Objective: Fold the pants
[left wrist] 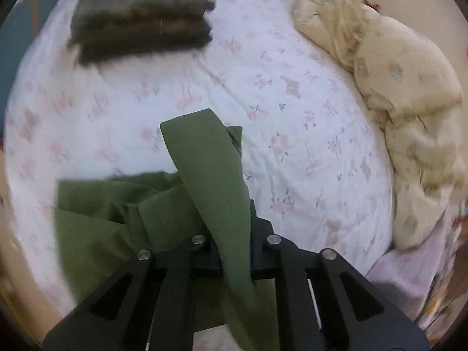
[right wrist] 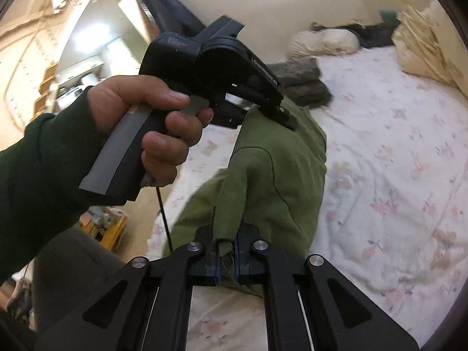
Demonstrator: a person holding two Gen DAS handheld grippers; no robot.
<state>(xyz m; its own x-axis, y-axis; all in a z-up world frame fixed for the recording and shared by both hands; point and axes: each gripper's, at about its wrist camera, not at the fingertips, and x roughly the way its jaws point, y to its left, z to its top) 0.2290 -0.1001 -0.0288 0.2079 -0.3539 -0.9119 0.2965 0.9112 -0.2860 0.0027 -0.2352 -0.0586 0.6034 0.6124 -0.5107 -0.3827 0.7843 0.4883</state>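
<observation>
The olive green pants [left wrist: 201, 172] hang over the floral bed sheet [left wrist: 292, 117]. My left gripper [left wrist: 231, 228] is shut on a band of the green fabric, which drapes forward over its fingers, with the rest bunched at lower left. In the right wrist view my right gripper [right wrist: 226, 242] is shut on an edge of the same pants [right wrist: 280, 175], held above the bed. The left gripper [right wrist: 280, 114], held by a hand [right wrist: 158, 117], pinches the pants' far top edge ahead of my right gripper.
A stack of dark folded clothes [left wrist: 140, 17] lies at the far side of the bed and also shows in the right wrist view [right wrist: 304, 82]. A cream comforter [left wrist: 403, 111] is piled along the right. Pillows [right wrist: 324, 42] lie by the wall.
</observation>
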